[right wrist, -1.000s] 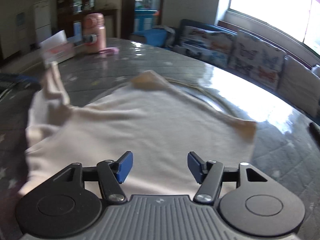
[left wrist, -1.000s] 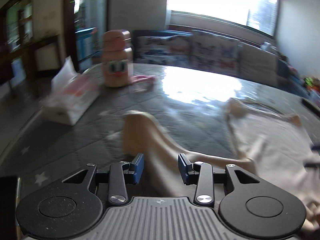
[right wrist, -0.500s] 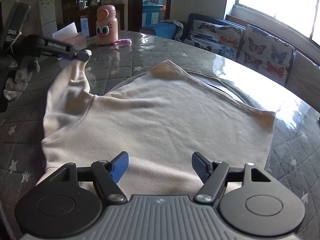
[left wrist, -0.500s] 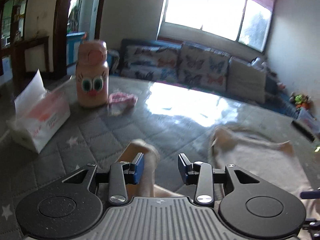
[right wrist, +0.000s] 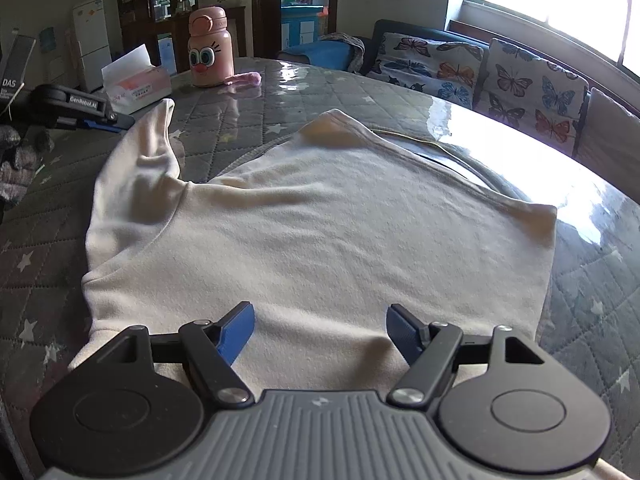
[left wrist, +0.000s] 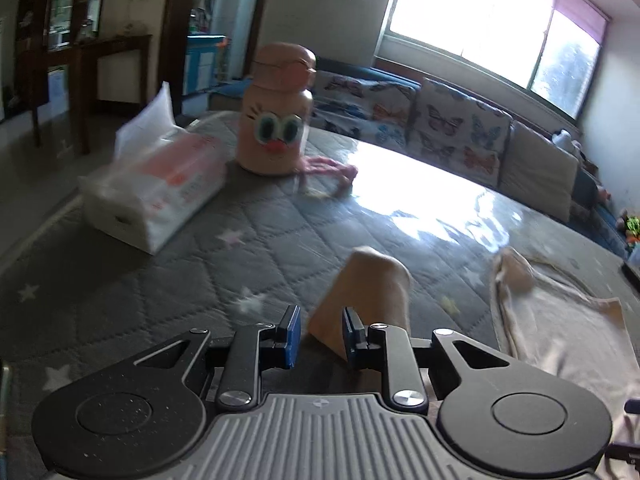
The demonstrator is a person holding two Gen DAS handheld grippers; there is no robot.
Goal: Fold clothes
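Cream sweatshirt spread ahead of right gripper, jaws widening over it, left gripper lettered "GenRobot.AI", closing around sleeve, not yet pinching.

The left gripper carries "GenRobot.AI" in white along its black arm. A dark board at the left edge shows "DAS". The tissue pack has print too small to read.
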